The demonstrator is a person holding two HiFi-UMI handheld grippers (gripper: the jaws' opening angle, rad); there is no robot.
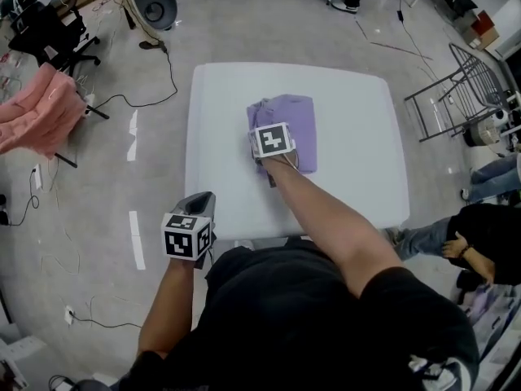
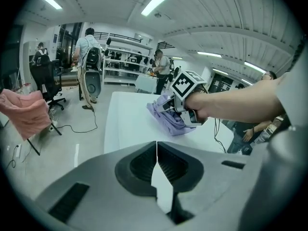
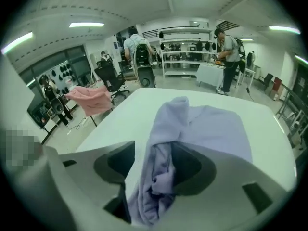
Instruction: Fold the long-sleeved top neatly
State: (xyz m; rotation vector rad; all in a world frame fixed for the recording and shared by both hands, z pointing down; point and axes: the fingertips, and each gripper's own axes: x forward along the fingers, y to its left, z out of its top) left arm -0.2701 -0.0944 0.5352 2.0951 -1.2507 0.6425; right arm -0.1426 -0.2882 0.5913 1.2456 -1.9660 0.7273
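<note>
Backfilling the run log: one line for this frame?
left gripper: shut, empty | right gripper: open, fabric between jaws | purple top: partly folded, on white table

Your right tool (image 3: 159, 167) straddles the lilac top (image 3: 211, 129).
Jaws wide apart, bunched fabric between them; the rest spreads over the white desk (image 3: 120, 117) toward 12 o'clock.

The long-sleeved top (image 1: 285, 116), upper centre, is soft lilac cloth, matt and creased. The worktop (image 1: 358, 153) under it looks white, smooth and matt. The left gripper (image 2: 157, 146) and right gripper (image 3: 156, 150) are matt grey plastic. At left, the pink cloth (image 1: 37, 112) looks soft and matt.
</note>
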